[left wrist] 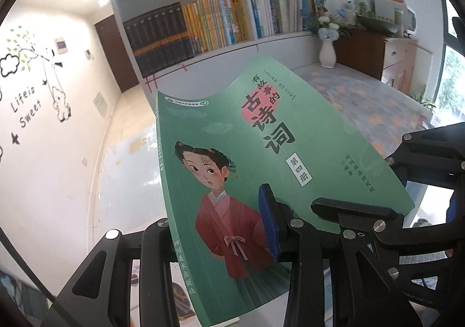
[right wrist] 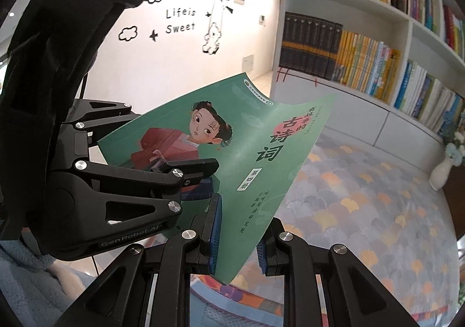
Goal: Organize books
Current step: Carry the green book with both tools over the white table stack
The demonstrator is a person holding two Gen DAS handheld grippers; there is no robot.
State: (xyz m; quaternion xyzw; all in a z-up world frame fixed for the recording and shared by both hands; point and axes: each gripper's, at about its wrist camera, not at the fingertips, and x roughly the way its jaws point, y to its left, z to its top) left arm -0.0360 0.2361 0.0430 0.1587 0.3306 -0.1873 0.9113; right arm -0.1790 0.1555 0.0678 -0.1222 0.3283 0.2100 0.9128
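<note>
Now carrying green book (left wrist: pixel 261 158) toward bookshelf (left wrist: pixel 221 44), pinched by left gripper (left wrist: pixel 232 228) and right gripper (right wrist: pixel 237 236); next, aligning upright for a gap.

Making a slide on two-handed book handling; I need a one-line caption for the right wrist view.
Both tongs, right and left, clamp a green picture book before the bookshelf.
</note>
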